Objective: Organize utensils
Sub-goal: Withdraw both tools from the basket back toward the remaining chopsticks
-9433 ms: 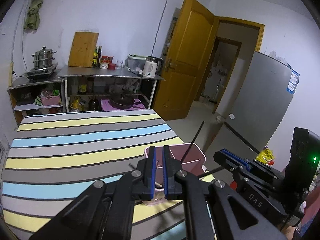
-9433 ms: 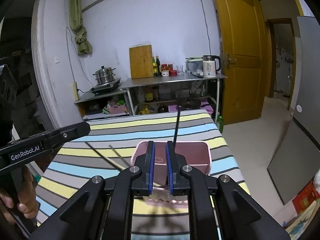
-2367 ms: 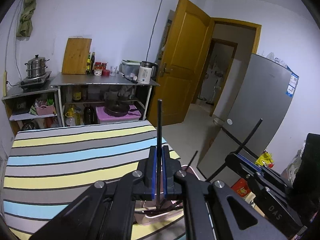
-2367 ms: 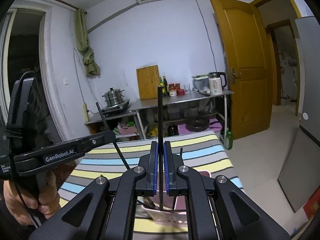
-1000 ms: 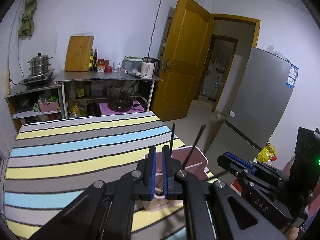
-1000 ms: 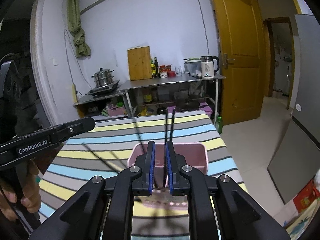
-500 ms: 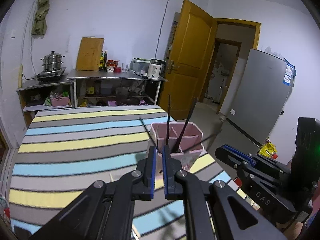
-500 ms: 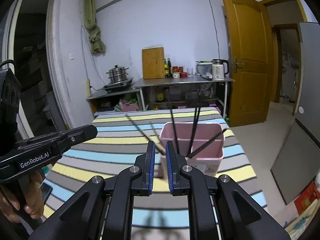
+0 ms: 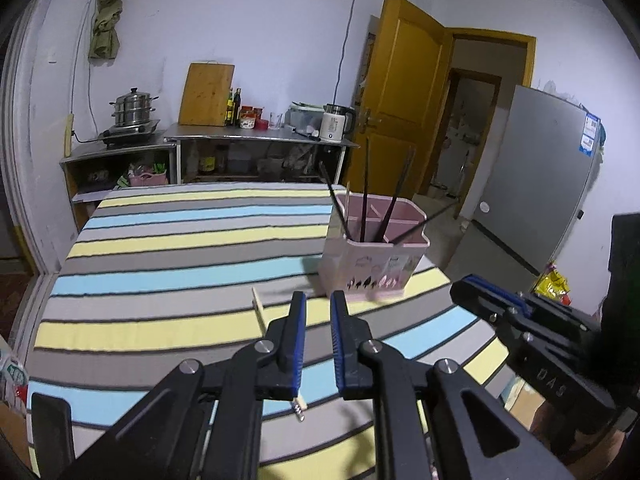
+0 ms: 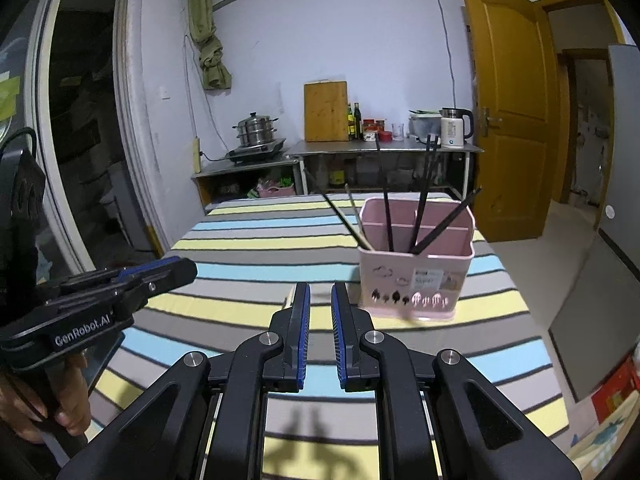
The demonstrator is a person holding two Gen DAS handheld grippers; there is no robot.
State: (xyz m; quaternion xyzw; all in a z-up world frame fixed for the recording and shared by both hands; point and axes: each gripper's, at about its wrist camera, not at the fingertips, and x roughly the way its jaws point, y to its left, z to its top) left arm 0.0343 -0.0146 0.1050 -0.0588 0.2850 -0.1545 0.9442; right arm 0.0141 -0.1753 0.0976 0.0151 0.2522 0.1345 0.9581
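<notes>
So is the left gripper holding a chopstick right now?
No, the left gripper has nothing between its jaws; a pale chopstick lies on the striped cloth beside it.

My left gripper [image 9: 318, 304] and right gripper [image 10: 320, 292] look like matt black plastic, the jaws lined with ribbed blue pads and pinned by shiny metal screws. The bench [image 9: 168, 256] wears a soft, matt striped cloth. The pink caddy [image 10: 416, 276] is smooth plastic with a faint sheen and a paper label. The black chopsticks [image 10: 384, 200] look smooth and slightly glossy; the pale chopstick [image 9: 259, 310] lying near me looks like bare wood. Far off, the steamer pot [image 10: 256, 130] is polished metal, the cutting board [image 10: 326, 112] plain wood.
</notes>
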